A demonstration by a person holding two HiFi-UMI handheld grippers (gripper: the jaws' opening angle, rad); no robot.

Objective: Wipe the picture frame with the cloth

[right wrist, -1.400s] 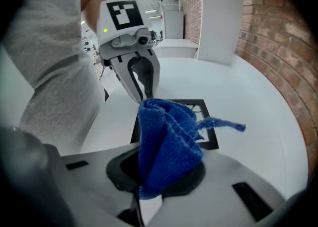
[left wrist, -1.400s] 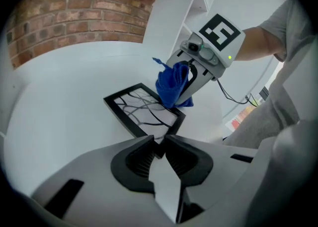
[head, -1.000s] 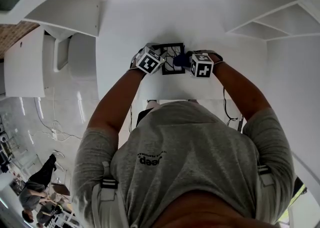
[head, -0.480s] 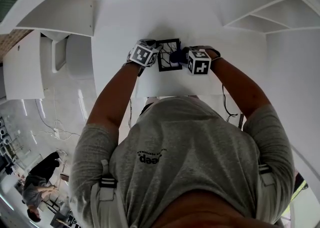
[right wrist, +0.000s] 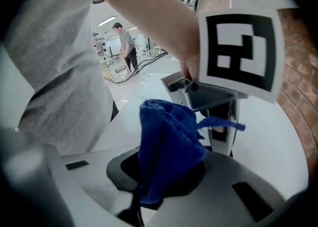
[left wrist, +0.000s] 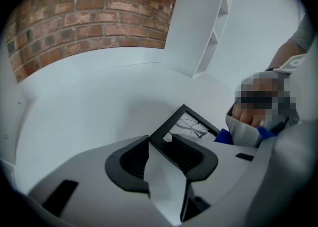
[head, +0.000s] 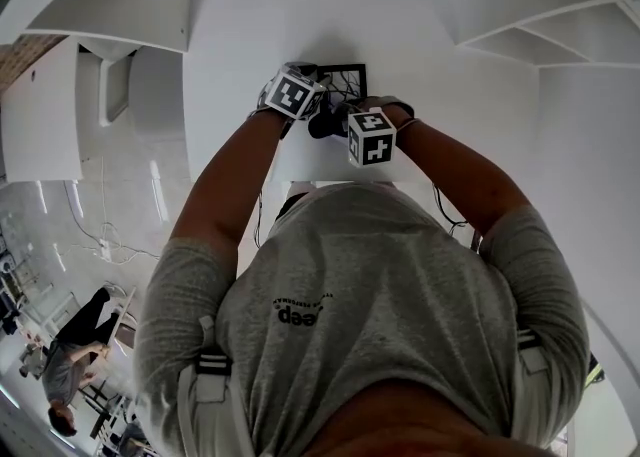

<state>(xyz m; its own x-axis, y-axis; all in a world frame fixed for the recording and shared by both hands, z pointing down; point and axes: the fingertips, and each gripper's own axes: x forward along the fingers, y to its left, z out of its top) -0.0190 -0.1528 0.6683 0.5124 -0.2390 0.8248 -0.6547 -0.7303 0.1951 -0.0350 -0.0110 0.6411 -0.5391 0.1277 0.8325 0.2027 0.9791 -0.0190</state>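
Observation:
The black picture frame (head: 341, 78) lies flat on the white table (head: 250, 25). In the left gripper view one of the frame's (left wrist: 185, 121) corners reaches in between the jaws. My left gripper (head: 314, 78) (left wrist: 164, 159) has just been opening its jaws; the pads stand off the frame. My right gripper (head: 338, 125) (right wrist: 164, 171) is shut on a bunched blue cloth (right wrist: 169, 136) and hangs just in front of the frame, close to the left gripper. In the head view the cloth (head: 322, 126) shows dark at the frame's near edge.
White shelving (head: 520, 35) rises to the right of the table and a brick wall (left wrist: 94, 17) stands behind it. The table's near edge (head: 300, 181) is at my body. In the right gripper view a person (right wrist: 125, 42) stands far off in the room.
My right gripper has carried the cloth leftward from the frame's right side to its near edge, beside the left gripper. The left gripper has stayed at the frame's left corner.

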